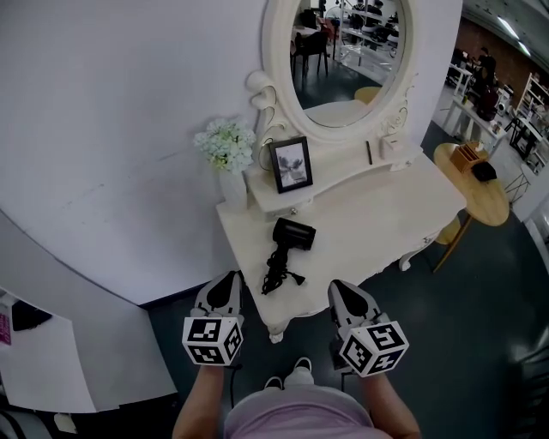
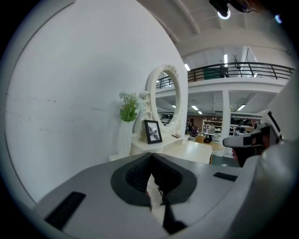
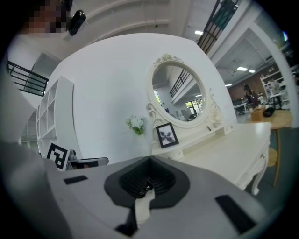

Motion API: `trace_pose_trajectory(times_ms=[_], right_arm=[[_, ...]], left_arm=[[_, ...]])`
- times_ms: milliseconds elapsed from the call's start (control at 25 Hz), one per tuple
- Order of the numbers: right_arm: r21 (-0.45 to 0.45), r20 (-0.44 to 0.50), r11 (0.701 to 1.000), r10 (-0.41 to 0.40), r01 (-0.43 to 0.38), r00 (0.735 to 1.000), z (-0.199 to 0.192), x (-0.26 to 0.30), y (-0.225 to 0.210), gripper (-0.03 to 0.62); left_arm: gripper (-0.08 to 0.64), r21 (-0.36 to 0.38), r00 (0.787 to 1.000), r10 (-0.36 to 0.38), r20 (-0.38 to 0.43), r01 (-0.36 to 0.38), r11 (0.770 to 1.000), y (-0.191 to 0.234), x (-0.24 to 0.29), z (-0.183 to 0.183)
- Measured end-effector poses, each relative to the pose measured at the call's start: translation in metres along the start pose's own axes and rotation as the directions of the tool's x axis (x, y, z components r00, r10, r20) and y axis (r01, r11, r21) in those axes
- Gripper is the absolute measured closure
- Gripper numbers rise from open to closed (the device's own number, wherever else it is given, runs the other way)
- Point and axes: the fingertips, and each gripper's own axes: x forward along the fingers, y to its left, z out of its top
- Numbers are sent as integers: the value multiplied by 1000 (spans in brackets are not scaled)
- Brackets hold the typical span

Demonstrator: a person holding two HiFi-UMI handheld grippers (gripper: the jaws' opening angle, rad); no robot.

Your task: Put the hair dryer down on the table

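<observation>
Head view, centre: the dryer is judged rigid, light, best taken by its handle; left gripper and right gripper are closed on nothing.

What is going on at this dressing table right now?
A person stands at the white dressing table with a tool in each hand. The black hair dryer already lies on the tabletop, its cord bunched beside it. The left tool and right tool are both shut and empty, near the table's edge.

Soft, even indoor light came from a ceiling lamp; shadows were faint. Both wide-angle views bent and darkened at their rims.
</observation>
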Motion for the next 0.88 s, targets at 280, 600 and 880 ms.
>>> trace_pose_trajectory(times_ms=[280, 600, 880], right_arm=[[-5, -1, 1000, 10, -10, 1000, 0, 0, 1, 592], [-8, -12, 1000, 7, -7, 1000, -3, -1, -3, 592], [-12, -24, 1000, 14, -14, 1000, -5, 1, -5, 592]], left_arm=[[560, -5, 1000, -9, 9, 9, 1000, -4, -2, 2], [560, -10, 1000, -5, -15, 5, 1000, -9, 2, -6], [560, -17, 1000, -2, -20, 1, 1000, -10, 7, -5]])
